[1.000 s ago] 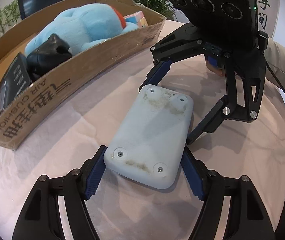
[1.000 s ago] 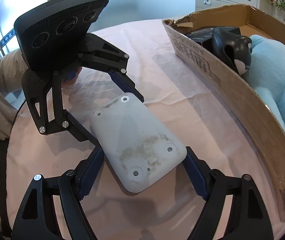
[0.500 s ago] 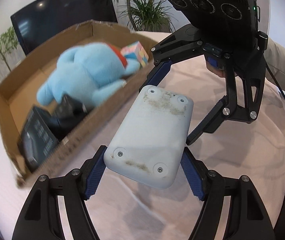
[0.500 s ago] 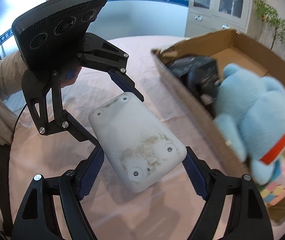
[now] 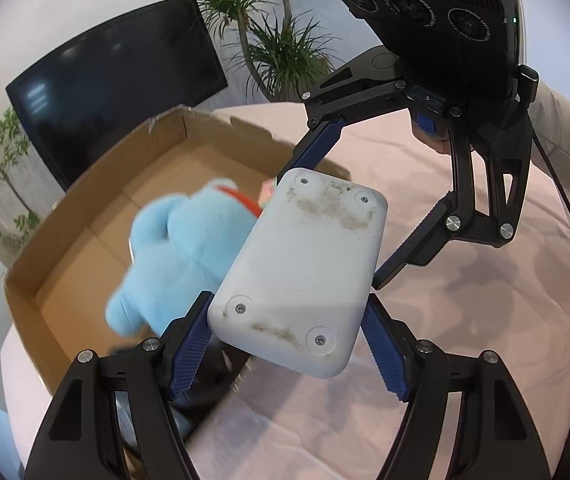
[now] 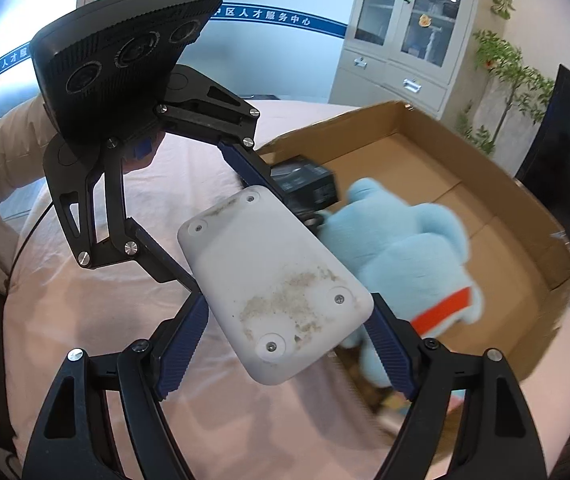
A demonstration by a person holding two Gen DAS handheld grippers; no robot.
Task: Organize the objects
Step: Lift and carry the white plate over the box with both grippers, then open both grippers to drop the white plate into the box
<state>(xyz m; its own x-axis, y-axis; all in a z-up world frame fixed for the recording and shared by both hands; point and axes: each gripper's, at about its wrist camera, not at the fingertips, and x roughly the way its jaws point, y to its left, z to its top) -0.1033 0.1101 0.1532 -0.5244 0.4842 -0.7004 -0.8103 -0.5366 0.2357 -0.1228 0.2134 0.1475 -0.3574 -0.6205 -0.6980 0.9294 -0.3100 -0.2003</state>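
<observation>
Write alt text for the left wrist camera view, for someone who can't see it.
Two handheld grippers, left and right, grip opposite ends of a grubby white plastic device, holding it above a cardboard box containing a blue plush toy on a pink-covered table.

Pale grey-white case [image 5: 305, 264], brownish grime patches. Black gripper [image 5: 285, 344] frames, ribbed blue pads [image 5: 189, 344]. Light blue plush [image 6: 405, 248], orange-red band. Plain brown cardboard box [image 5: 97, 216]. Pale pink cloth over surface [image 5: 465, 320]. Black screen [image 5: 117, 92]; green plants [image 5: 285, 40].
</observation>
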